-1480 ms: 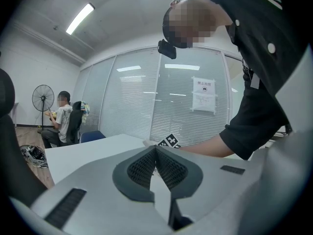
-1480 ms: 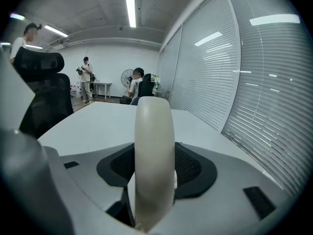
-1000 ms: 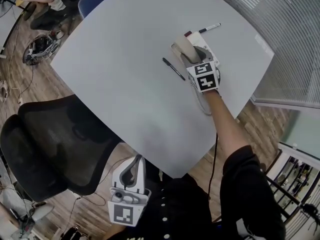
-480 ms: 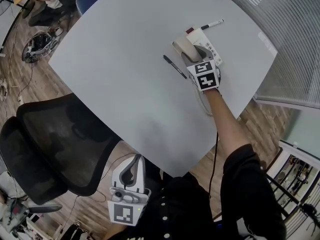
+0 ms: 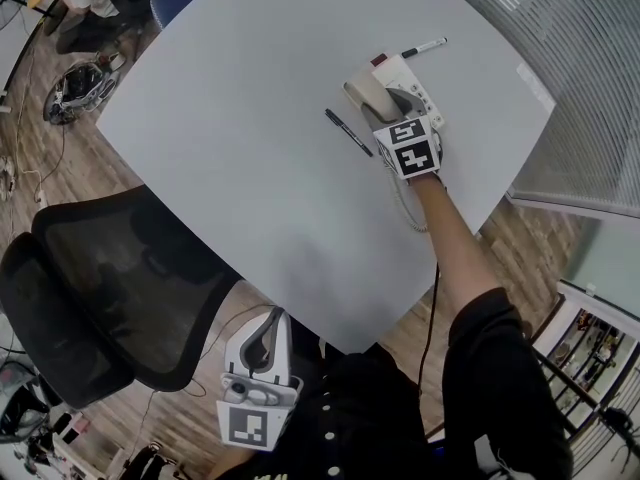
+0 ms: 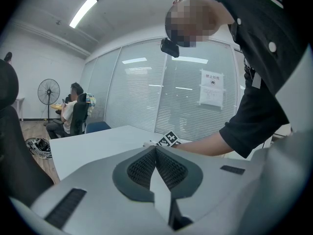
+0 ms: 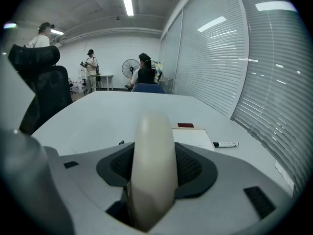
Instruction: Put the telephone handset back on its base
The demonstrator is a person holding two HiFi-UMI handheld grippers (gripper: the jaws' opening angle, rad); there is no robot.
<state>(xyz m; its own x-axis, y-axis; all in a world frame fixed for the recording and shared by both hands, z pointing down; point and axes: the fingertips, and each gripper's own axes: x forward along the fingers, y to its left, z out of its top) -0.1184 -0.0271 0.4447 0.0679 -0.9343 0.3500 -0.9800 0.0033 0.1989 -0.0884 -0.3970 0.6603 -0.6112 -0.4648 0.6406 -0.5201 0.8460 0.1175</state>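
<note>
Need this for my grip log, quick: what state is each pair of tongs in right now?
Left tongs: shut, holding nothing.
Right tongs: shut on the telephone handset.

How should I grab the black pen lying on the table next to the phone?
Take the black pen around the middle of its thin barrel, coming straight down from above with the jaws across its width. It lies flat on the table, so nothing fits underneath, and the telephone base sits close beside one end.
</note>
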